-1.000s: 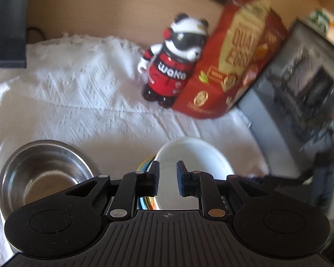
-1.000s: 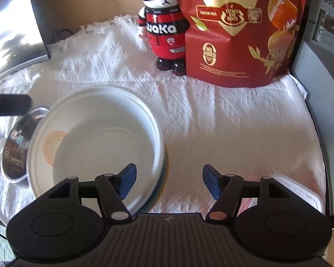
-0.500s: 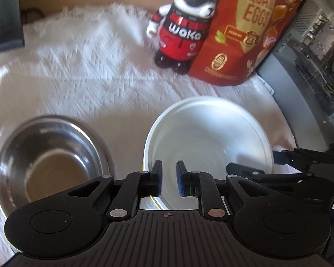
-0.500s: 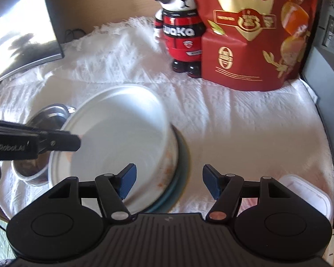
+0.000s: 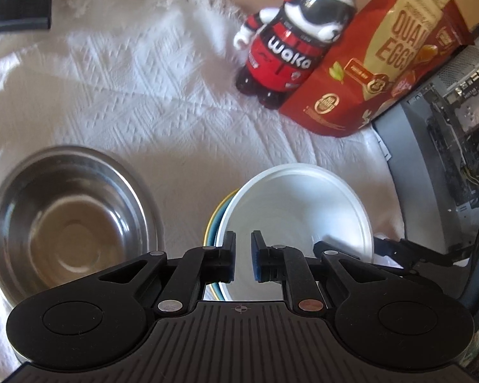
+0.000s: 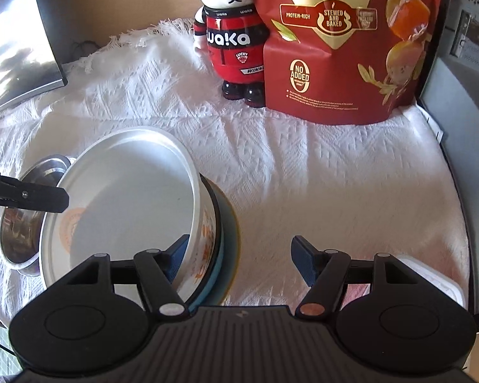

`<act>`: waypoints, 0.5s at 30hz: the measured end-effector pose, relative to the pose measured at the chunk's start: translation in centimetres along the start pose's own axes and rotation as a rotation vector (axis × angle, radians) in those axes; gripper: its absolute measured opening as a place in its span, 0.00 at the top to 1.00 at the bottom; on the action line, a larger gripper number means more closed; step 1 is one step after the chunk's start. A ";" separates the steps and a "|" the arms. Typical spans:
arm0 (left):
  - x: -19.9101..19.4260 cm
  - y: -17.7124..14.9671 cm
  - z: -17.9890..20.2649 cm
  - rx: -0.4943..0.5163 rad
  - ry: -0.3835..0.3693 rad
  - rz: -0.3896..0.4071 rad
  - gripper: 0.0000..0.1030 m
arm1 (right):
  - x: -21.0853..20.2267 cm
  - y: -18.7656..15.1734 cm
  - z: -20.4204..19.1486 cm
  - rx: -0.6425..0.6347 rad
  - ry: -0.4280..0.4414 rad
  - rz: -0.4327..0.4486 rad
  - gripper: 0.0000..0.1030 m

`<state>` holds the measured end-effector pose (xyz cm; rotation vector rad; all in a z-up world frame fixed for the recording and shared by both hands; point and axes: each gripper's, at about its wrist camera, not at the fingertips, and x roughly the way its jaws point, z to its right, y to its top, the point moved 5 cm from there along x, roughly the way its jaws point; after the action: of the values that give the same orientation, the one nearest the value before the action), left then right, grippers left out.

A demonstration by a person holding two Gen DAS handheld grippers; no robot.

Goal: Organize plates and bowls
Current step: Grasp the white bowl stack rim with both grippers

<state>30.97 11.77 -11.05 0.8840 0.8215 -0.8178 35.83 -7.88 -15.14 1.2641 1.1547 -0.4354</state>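
White bowl: the white bowl [image 6: 127, 198] sits tilted on the blue plate [image 6: 228, 239], not flat; its near rim passes between my left pads in the left wrist view.
Blue plate: it lies on the white cloth [image 6: 303, 175] that covers the counter, under the bowl, so one stack is already begun.
Steel bowl: the steel bowl [image 5: 64, 223] stands alone on the cloth, just beside the stack on its left, and is empty.
Left jaws: my left gripper [image 5: 242, 257] has its jaws closed almost fully on the near rim of the white bowl; I judge it is a pinch on the rim.
Right jaws: my right gripper [image 6: 239, 260] has its jaws half open and they hold nothing; the left pad is inside the white bowl near its wall, the right pad is over bare cloth.
Done: I judge the plate and the white bowl are gathered in one place.
Left to do: to settle the white bowl level, and probably to bring the steel bowl to the stack.
Other things: the panda figure [image 6: 233, 38] and the red bag [image 6: 345, 48] stand at the back, well apart.
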 end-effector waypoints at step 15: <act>-0.5 0.9 1.2 0.104 0.051 -0.001 0.79 | 1.2 -0.2 1.2 0.088 0.028 -0.057 0.35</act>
<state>31.82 11.22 -9.86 0.9997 0.8299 -0.8476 36.72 -8.60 -16.44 1.3197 1.2086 -0.5171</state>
